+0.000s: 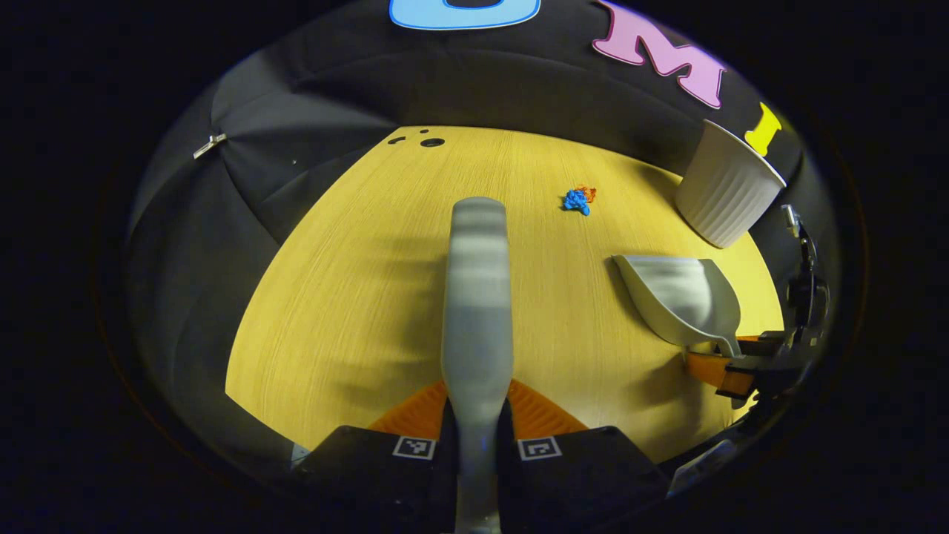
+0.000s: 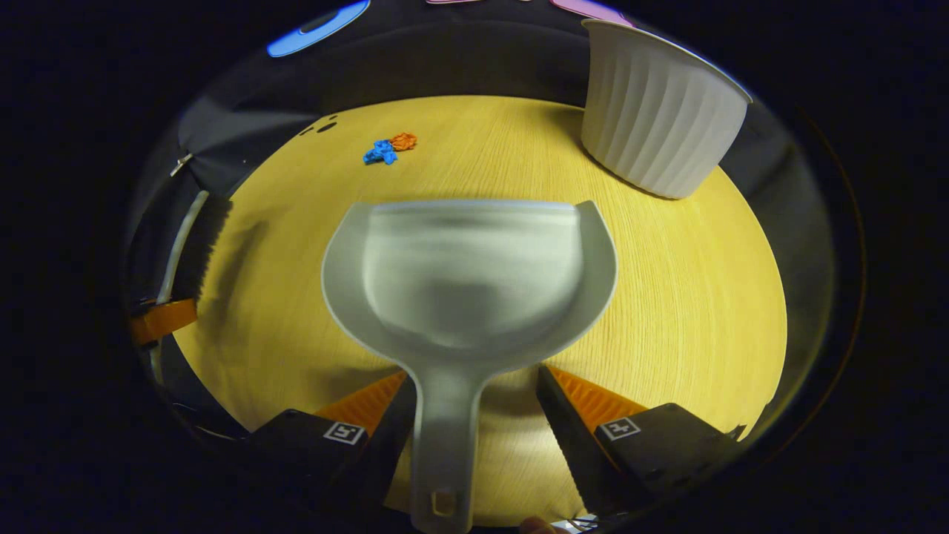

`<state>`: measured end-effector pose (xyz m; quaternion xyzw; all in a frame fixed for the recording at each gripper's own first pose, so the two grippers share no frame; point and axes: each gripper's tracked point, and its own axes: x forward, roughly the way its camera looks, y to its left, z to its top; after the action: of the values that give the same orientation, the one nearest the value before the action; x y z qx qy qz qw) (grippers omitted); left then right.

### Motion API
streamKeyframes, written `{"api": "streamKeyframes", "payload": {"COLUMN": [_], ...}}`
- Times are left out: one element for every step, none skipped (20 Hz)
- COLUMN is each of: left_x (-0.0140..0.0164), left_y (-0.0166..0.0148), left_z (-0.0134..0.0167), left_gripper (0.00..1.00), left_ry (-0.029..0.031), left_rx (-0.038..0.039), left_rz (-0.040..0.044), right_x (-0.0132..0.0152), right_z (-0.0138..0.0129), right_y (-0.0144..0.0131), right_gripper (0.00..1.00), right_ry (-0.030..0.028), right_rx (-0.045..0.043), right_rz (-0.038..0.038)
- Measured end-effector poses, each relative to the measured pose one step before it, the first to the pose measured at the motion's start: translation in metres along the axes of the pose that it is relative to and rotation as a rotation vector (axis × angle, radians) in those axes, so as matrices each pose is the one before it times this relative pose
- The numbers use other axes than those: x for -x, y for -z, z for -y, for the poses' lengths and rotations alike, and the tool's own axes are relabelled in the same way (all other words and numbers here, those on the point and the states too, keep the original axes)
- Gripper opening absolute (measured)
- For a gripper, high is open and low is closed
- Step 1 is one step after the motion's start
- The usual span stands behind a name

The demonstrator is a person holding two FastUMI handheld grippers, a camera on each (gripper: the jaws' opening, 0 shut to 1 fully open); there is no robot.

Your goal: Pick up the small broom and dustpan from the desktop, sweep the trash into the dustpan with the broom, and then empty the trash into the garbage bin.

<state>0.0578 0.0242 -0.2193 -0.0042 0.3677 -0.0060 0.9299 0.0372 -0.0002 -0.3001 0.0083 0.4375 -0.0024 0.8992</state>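
A grey broom (image 1: 477,297) runs forward from my left gripper (image 1: 477,437), which is shut on its handle. In the right gripper view the broom (image 2: 199,248) stands at the far left, dark bristles toward the table, above the left gripper (image 2: 159,319). The grey dustpan (image 2: 467,274) lies ahead of my right gripper (image 2: 474,415). Its handle touches the left finger, but table shows between it and the right finger, so the gripper is open. The dustpan (image 1: 678,297) also appears at the right of the left gripper view. Blue and orange crumpled trash (image 1: 578,200) (image 2: 389,148) lies farther back on the yellow desktop (image 1: 356,297).
A white ribbed garbage bin (image 2: 656,111) (image 1: 726,185) stands at the back right corner of the desktop. Small dark holes (image 1: 430,141) mark the far edge. Black cloth walls close in behind and to the left.
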Motion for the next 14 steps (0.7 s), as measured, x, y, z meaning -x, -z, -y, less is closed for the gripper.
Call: {"api": "streamKeyframes", "payload": {"left_x": [0.00202, 0.00107, 0.00164, 0.00019, -0.00034, -0.00104, -0.00233, -0.00127, -0.0007, -0.00151, -0.00032, -0.00211, -0.00238, -0.00339], "left_y": [-0.00051, 0.00162, 0.00079, 0.00147, 0.00089, -0.00086, -0.00086, -0.00113, -0.0007, -0.00084, -0.00061, -0.00143, -0.0016, -0.00328], "left_z": [0.00426, 0.00248, 0.00031, 0.0021, 0.00258, 0.00135, 0.00315, 0.00218, 0.00311, 0.00245, 0.00245, 0.00237, 0.00076, 0.00121], "left_gripper": [0.26, 0.26, 0.24, 0.26, 0.26, 0.26, 0.27, 0.26, 0.26, 0.26, 0.26, 0.26, 0.26, 0.24], "left_ry": [0.01103, 0.00667, -0.00048, -0.00147, -0.0003, -0.00038, 0.00244, 0.00241, 0.00108, 0.00127, 0.00192, 0.00297, 0.00097, 0.00073], "left_rx": [0.01574, 0.00889, -0.00069, -0.00651, -0.00733, -0.0037, -0.00155, -0.00239, -0.00629, -0.00756, -0.00778, -0.00673, -0.00526, -0.0053], "left_rz": [0.00231, -0.00056, -0.00355, -0.00521, -0.00639, -0.00448, -0.0039, -0.00318, -0.00144, -0.0007, -0.00034, -0.00182, -0.00176, -0.00229], "right_x": [-0.00106, -0.00079, -0.0016, -0.00054, 0.00208, -0.00331, -0.00077, 0.00058, -0.00234, 0.00192, 0.00046, 0.00148, 0.00057, 0.00105], "right_z": [-0.00008, 0.00003, -0.00053, 0.00034, 0.00043, -0.00056, -0.00027, -0.00034, -0.00107, -0.00089, -0.0004, -0.00004, 0.00024, -0.00028], "right_y": [-0.00276, -0.00155, -0.00192, -0.00106, -0.00077, -0.00178, -0.0019, -0.00199, -0.00009, 0.00013, -0.00015, 0.00029, 0.00039, 0.00046], "right_gripper": [1.0, 0.98, 0.95, 0.93, 0.87, 0.81, 0.66, 0.6, 0.46, 0.4, 0.4, 0.35, 0.37, 0.37], "right_ry": [0.00156, 0.00751, 0.00684, 0.0088, 0.00511, 0.00936, 0.0076, -0.00188, -0.00944, -0.01479, -0.01935, -0.02255, -0.02193, -0.01612], "right_rx": [0.00051, -0.01352, -0.01676, -0.01344, -0.01661, -0.01697, -0.02116, -0.01067, -0.00633, 0.00836, 0.01284, 0.00619, 0.00172, 0.00343], "right_rz": [0.00062, -0.00107, -0.00477, -0.00625, -0.00217, 0.00176, -0.00127, 0.006, -0.00399, -0.00576, -0.00548, -0.00136, -0.0013, -0.00363]}}
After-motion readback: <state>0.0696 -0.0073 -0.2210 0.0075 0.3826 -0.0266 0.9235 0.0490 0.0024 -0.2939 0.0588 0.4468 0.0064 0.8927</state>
